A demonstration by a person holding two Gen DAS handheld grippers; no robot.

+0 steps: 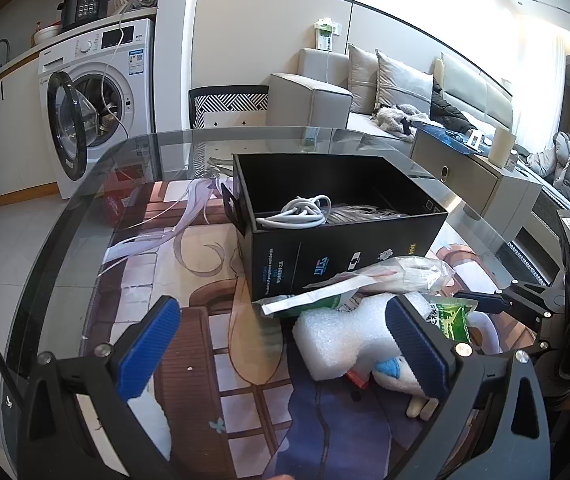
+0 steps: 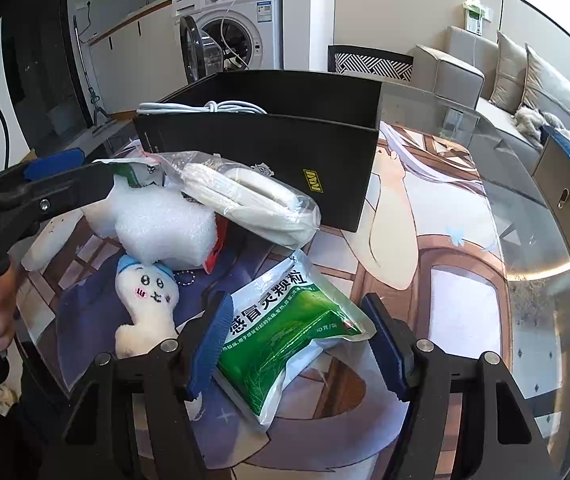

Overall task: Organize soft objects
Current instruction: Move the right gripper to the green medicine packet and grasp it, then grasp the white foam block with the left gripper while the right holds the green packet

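My right gripper (image 2: 297,344) straddles the green packet (image 2: 285,336) lying on the table (image 2: 525,280); my pads (image 2: 211,344) aren't pressing it yet. My left gripper (image 1: 281,340) hangs released above the foam (image 1: 337,340) and plush toy (image 2: 145,304), near the black box (image 1: 345,240) mid-table.

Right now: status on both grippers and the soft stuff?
Left gripper open, empty. Right gripper open, astride the green sachet, pads not pressing. Black box behind, plush toy and foam alongside.
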